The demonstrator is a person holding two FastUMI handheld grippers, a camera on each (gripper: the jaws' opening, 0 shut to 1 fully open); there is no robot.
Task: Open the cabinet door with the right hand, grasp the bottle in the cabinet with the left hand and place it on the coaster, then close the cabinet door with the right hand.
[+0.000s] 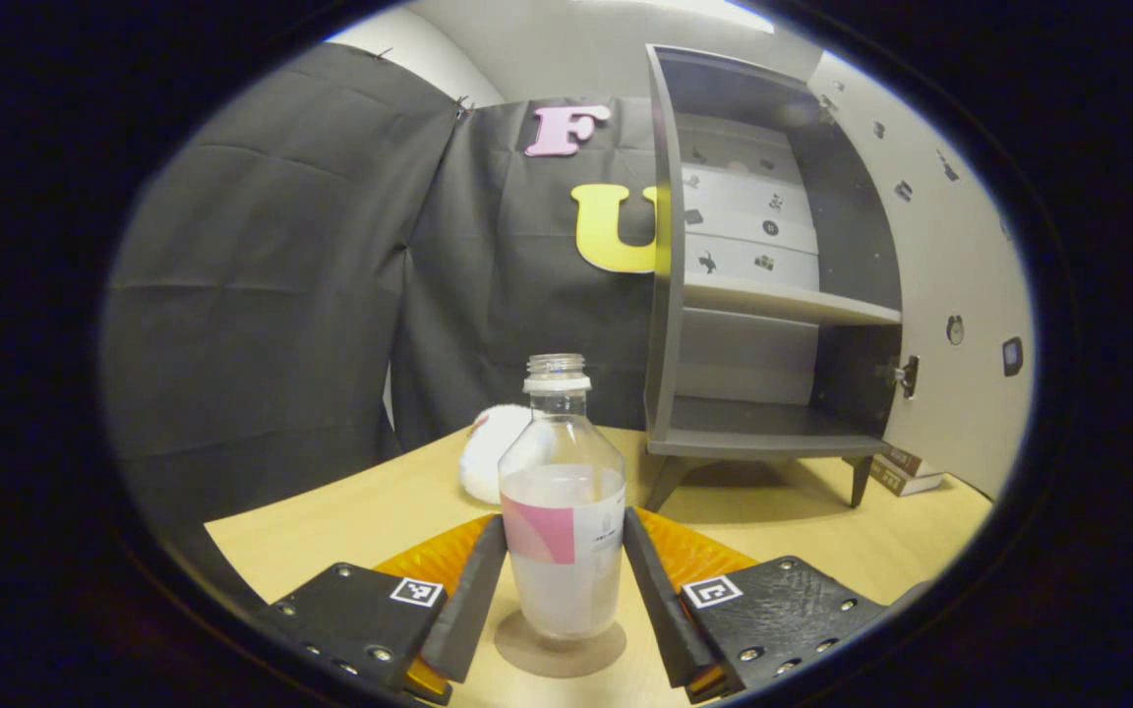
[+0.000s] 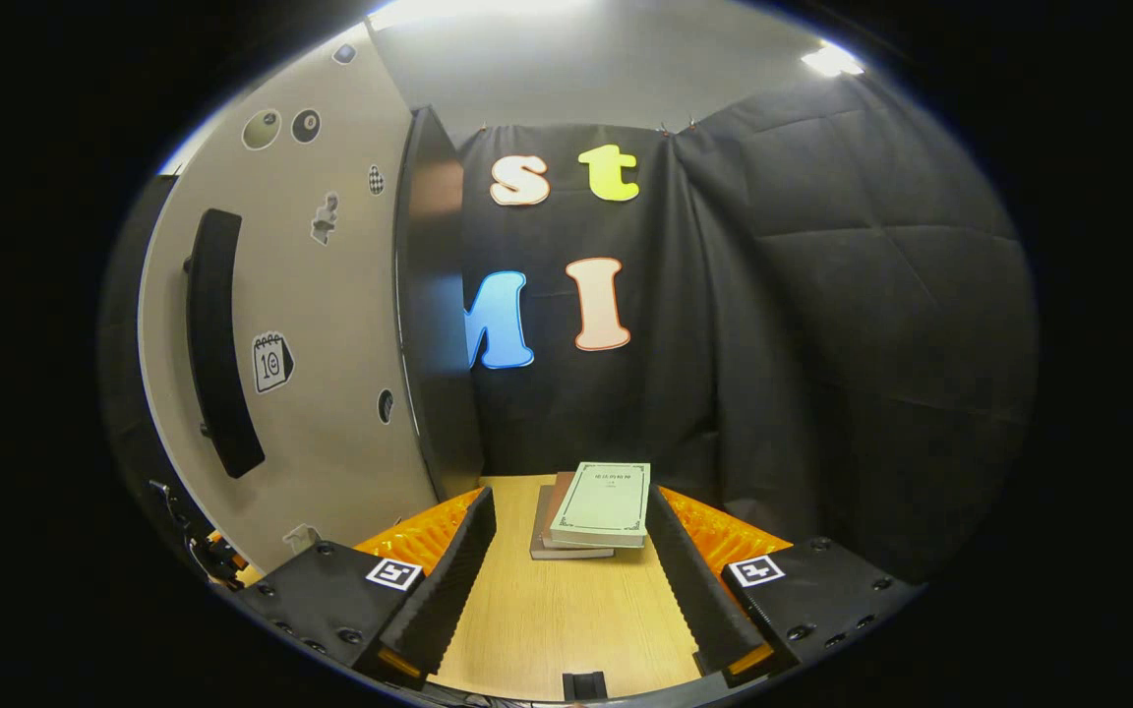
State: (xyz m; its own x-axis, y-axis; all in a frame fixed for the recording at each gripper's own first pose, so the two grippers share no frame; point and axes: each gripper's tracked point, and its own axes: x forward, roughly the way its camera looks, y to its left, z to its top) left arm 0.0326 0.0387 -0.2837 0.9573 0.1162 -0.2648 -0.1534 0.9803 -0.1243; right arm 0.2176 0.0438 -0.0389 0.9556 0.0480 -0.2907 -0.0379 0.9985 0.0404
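Observation:
A clear bottle with no cap and a pink label stands upright on a round brown coaster on the wooden table. My left gripper is shut on the bottle, one finger pressing each side at label height. Behind it, the grey cabinet stands with its shelves bare and its door swung out to the right. In the right gripper view, that door with its black handle fills the left side. My right gripper hangs open over the table, holding nothing.
A white plush object lies behind the bottle. A small stack of books sits on the table just ahead of the right gripper, and the same books lie beside the cabinet's leg under the open door. Black cloth walls close in the booth.

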